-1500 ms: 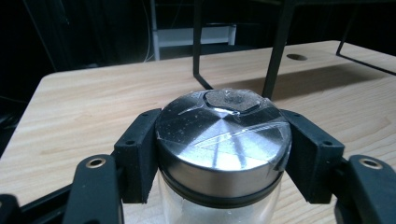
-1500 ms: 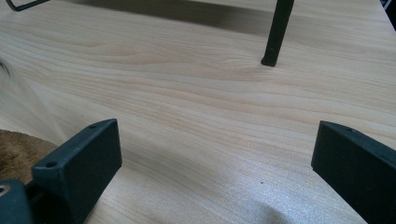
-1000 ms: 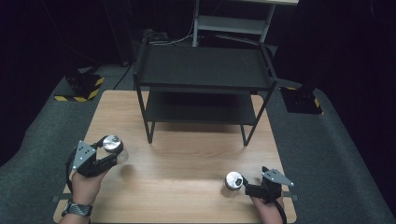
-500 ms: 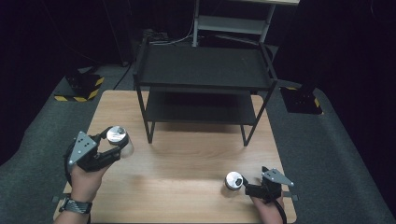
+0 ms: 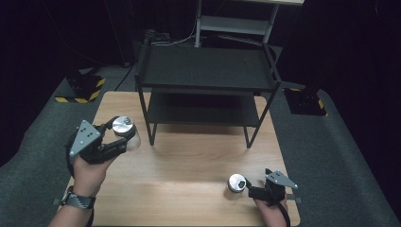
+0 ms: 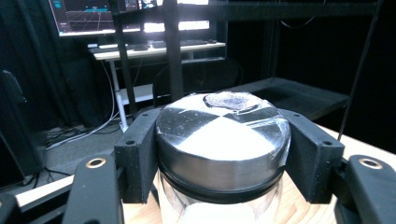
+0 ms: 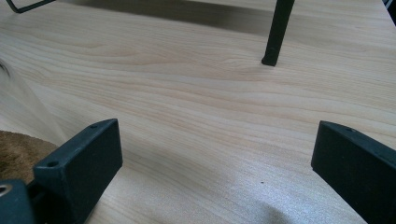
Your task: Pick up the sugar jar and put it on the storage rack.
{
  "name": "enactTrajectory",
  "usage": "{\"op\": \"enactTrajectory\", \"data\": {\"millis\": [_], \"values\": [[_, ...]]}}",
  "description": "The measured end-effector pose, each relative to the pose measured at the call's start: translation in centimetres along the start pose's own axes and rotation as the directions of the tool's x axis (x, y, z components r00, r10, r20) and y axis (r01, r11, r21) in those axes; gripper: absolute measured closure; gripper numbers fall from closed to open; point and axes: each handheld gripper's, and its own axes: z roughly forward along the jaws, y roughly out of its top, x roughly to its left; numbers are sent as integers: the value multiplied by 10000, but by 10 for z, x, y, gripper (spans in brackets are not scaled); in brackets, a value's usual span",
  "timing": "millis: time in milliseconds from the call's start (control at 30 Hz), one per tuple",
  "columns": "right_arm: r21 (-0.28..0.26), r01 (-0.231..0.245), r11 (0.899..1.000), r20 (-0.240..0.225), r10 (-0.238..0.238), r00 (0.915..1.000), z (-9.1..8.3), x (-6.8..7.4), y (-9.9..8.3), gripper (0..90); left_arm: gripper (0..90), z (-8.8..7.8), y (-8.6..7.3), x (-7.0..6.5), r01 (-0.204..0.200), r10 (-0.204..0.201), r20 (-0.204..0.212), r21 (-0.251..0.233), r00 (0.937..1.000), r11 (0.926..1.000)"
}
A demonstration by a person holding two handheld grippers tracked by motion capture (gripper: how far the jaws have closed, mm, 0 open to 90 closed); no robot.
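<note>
My left gripper (image 5: 122,137) is shut on a clear jar with a shiny metal lid (image 5: 124,126) and holds it upright above the table's left side. In the left gripper view the black pads clamp the jar (image 6: 219,135) just under its lid from both sides. A second jar with a metal lid (image 5: 236,183) stands on the table near the front right. My right gripper (image 5: 250,190) rests just to the right of it. In the right gripper view that gripper (image 7: 217,154) stands open over bare wood, with nothing between its jaws.
A black two-tier metal rack (image 5: 208,71) stands at the back of the wooden table (image 5: 189,161), and one of its legs (image 7: 276,35) shows ahead of the right gripper. Grey floor mats surround the table. A desk with monitors (image 6: 116,18) is beyond.
My left gripper has risen with the jar and drifted toward the rack's left front leg. The right gripper and the jar beside it have stayed put.
</note>
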Motion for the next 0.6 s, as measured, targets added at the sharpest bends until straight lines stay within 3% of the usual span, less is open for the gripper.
{"op": "enactTrajectory", "data": {"millis": [600], "values": [[-84, -71, 9999, -20, 71, 10000, -1, -1, -1, 17, 347, 17, 43, -9, -255, 265, 315, -315, 9992, 9992]]}}
